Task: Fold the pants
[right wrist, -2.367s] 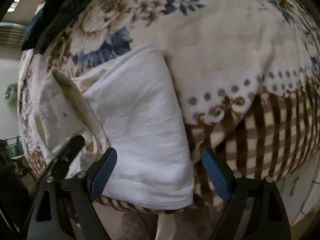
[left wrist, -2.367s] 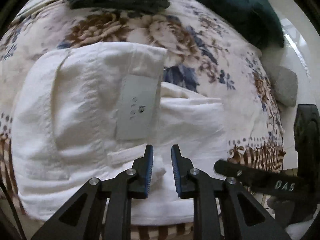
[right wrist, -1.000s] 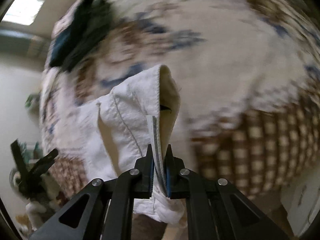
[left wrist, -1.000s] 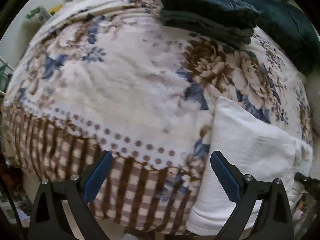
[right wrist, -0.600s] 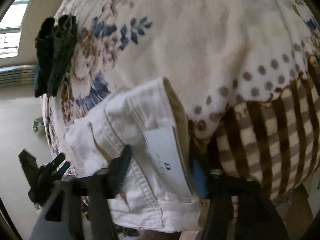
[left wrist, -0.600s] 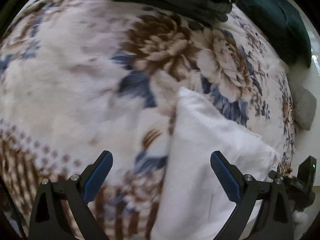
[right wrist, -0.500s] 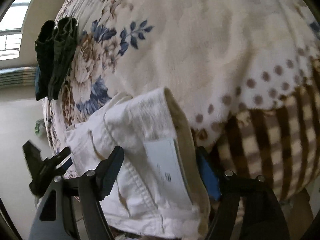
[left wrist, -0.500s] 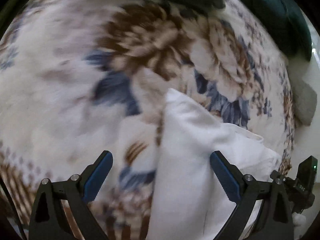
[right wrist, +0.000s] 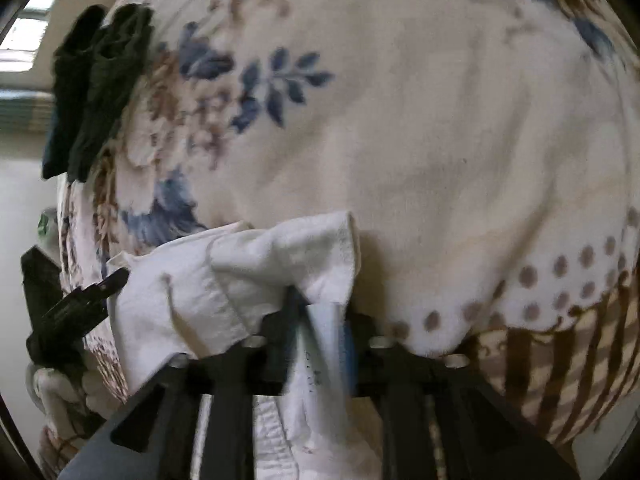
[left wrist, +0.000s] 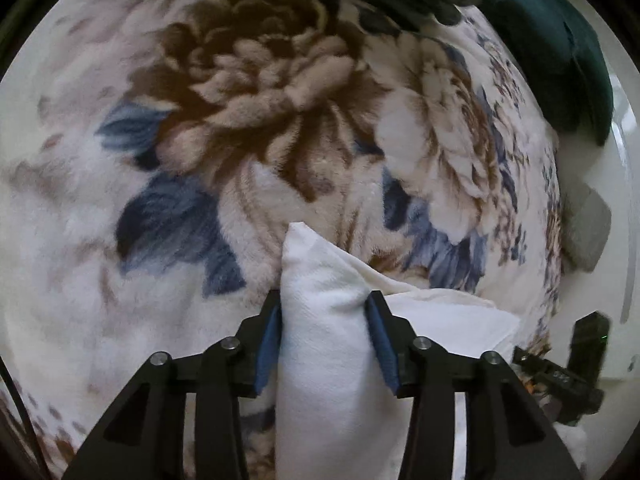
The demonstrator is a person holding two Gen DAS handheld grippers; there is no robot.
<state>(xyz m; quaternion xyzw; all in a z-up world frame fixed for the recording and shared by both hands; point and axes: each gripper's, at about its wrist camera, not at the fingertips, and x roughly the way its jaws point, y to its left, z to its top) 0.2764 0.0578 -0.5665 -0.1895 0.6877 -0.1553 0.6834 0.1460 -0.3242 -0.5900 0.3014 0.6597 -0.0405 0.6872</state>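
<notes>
The folded white cotton pants (left wrist: pixel 332 344) lie near the edge of a plush floral blanket (left wrist: pixel 248 120). The left gripper (left wrist: pixel 325 316) has its blue-padded fingers (left wrist: pixel 269 344) pressed against both sides of a thick fold. The right gripper (right wrist: pixel 320 320) pinches the waistband end with its grey label (right wrist: pixel 320 356). Dark folded garments (right wrist: pixel 96 88) sit farther back.
</notes>
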